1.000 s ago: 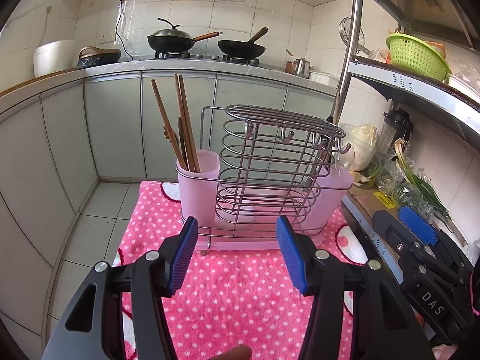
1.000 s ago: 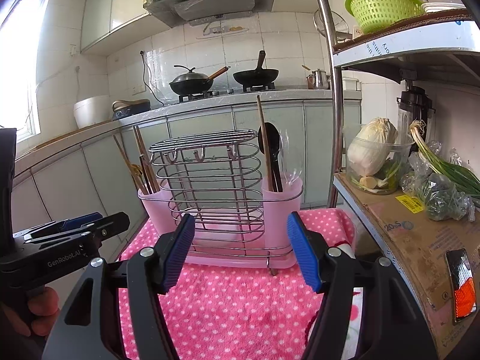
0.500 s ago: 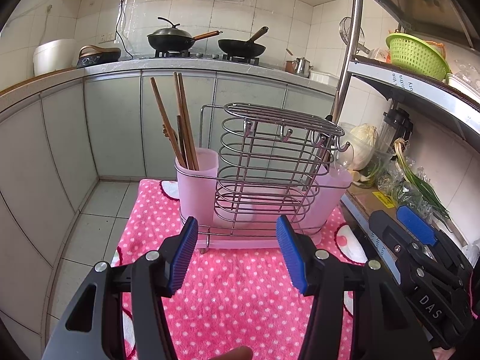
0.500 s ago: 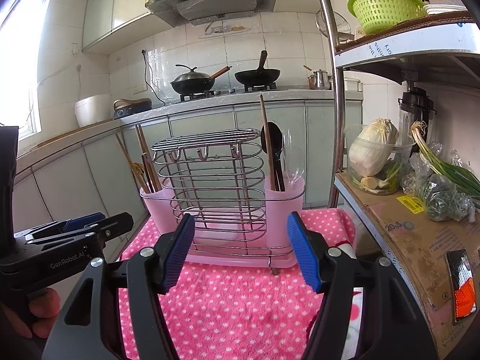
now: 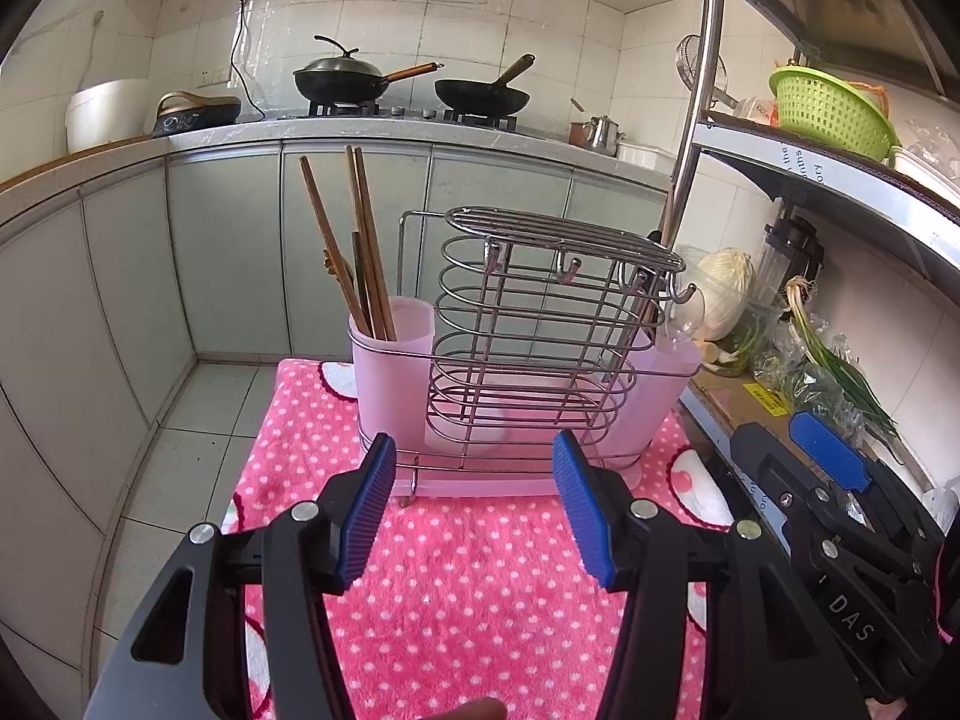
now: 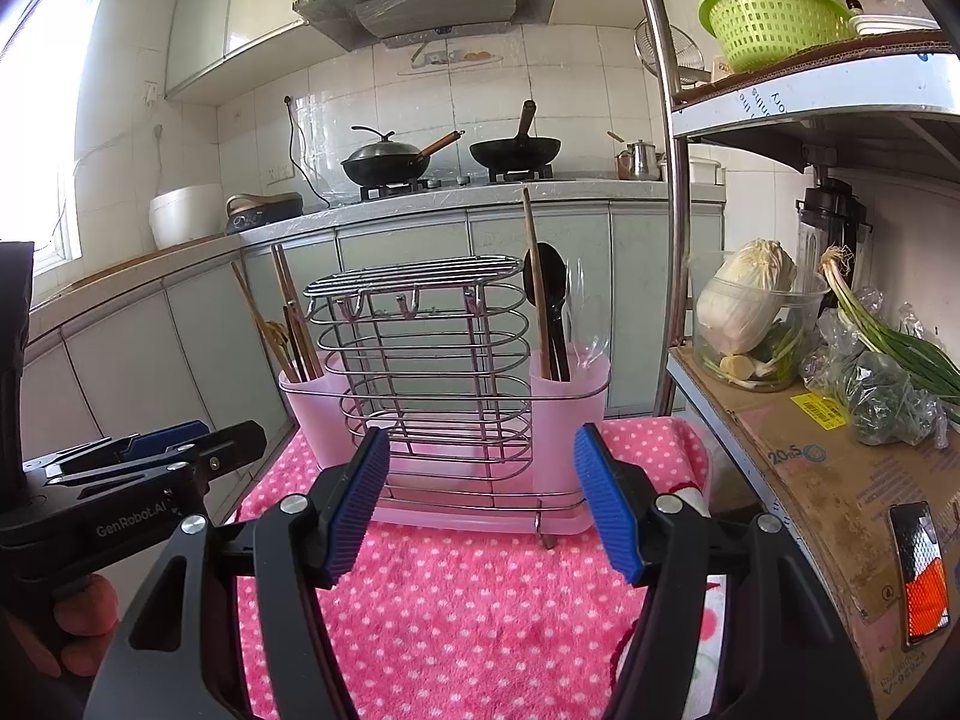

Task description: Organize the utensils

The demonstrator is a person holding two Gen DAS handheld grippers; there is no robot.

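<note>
We see a wire rack (image 5: 540,348) standing upright on a pink dotted cloth (image 5: 474,588) that covers the table, with a pink cup at each end of the rack. The cup at the rack's left end (image 5: 393,372) holds wooden chopsticks (image 5: 366,252), which lean slightly; the cup at the rack's right end (image 6: 570,408) holds a black spoon (image 6: 549,294), a wooden stick and a clear utensil, all upright. We find the left gripper (image 5: 474,504) in front of the rack, its blue fingers (image 5: 372,504) apart with only cloth showing between them. The right gripper (image 6: 480,498) also faces the rack from the front, fingers (image 6: 606,510) apart and holding nothing. In the right wrist view the left gripper appears to the left of the rack, held by a hand (image 6: 72,618). To the right of the rack stands a shelf (image 6: 810,462) carrying a cabbage (image 6: 744,300) in a clear bowl and green onions (image 6: 888,342); behind the rack, two woks sit on a stove.
</note>
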